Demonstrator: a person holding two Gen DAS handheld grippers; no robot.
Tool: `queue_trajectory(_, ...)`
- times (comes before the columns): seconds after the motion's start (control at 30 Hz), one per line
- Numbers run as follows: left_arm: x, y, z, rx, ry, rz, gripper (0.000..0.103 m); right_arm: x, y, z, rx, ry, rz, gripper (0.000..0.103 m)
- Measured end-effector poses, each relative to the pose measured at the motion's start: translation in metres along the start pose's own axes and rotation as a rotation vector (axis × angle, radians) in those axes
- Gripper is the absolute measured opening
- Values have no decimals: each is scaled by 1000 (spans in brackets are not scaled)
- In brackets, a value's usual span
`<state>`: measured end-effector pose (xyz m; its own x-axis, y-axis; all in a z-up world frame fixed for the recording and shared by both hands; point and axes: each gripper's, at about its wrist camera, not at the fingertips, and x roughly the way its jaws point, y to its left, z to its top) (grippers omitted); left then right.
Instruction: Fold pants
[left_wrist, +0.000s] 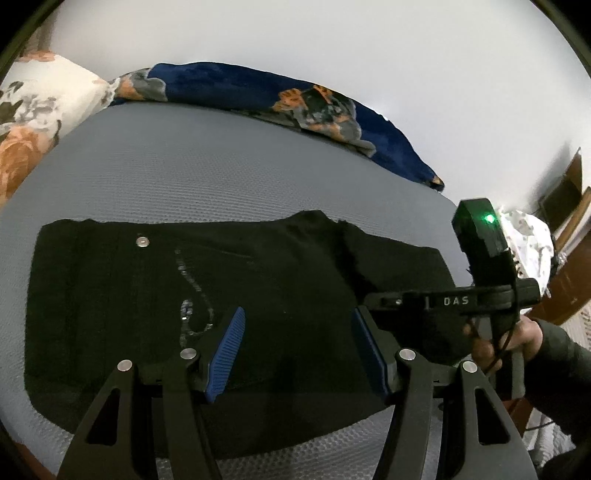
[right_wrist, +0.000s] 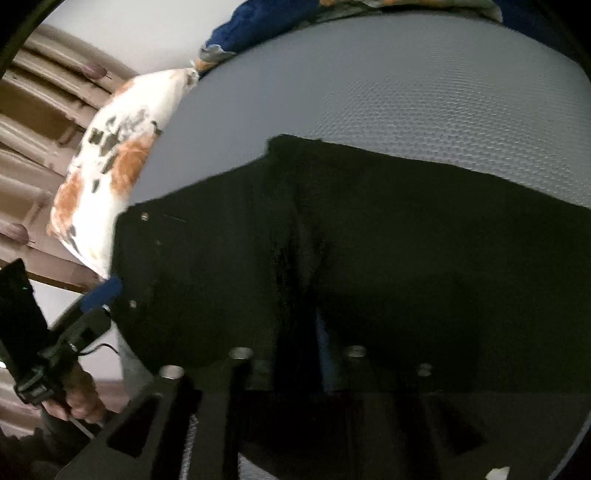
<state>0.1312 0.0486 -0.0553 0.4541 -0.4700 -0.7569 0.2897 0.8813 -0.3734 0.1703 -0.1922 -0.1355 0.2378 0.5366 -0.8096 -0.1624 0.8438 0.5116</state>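
Left gripper (left_wrist: 295, 354): blue pads (left_wrist: 226, 354) wide apart, holding nothing, hovering over the near edge of the black pants (left_wrist: 184, 295). Right gripper (right_wrist: 325, 354): its own view is dark and blurred, can't tell if the fingers are together or on cloth; in the left view it sits at the pants' right end, fingertips hidden.

Pants lie flat on the grey mattress (left_wrist: 221, 166), already folded into a compact block, silver button (left_wrist: 142, 241) toward the left end, along the mattress's near edge.

Step, my guess: final fold or smoothing. Do it well by pinching both layers at the edge, lifting evenly and laying edge on edge without dragging.

Around: floral pillow (left_wrist: 33, 110) at the far left corner, blue blanket (left_wrist: 258, 96) along the far edge, both well apart from the pants. Only obstacle: the two grippers crowd each other at the right end.
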Motion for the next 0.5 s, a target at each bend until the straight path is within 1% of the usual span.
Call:
queue_trajectory(0.03,1,-2,1,4,7,-13,61,-4,2,0,10,-4,17,41)
queue_trajectory(0.1,3,-4,2,5,15,-37,61,-16,2,-1,21,-17,43,41)
queue_trajectory(0.13,5,-6,2,-2,25,-61,61,-27,1,-5,29,-40,46,41)
queue_trajectory(0.2,8,-7,3,-17,53,-112,61,-43,-4,-10,50,-77,35,45)
queue_trajectory(0.27,18,-9,3,-54,98,-195,61,-64,-16,-20,93,-132,16,48)
queue_trajectory(0.33,29,-13,3,-81,147,-258,61,-78,-27,-28,131,-160,14,48)
queue_trajectory(0.4,42,-16,1,-108,196,-300,61,-93,-42,-43,191,-194,20,48)
queue_trajectory(0.5,63,-18,0,-145,268,-324,61,-106,-55,-57,243,-231,13,49)
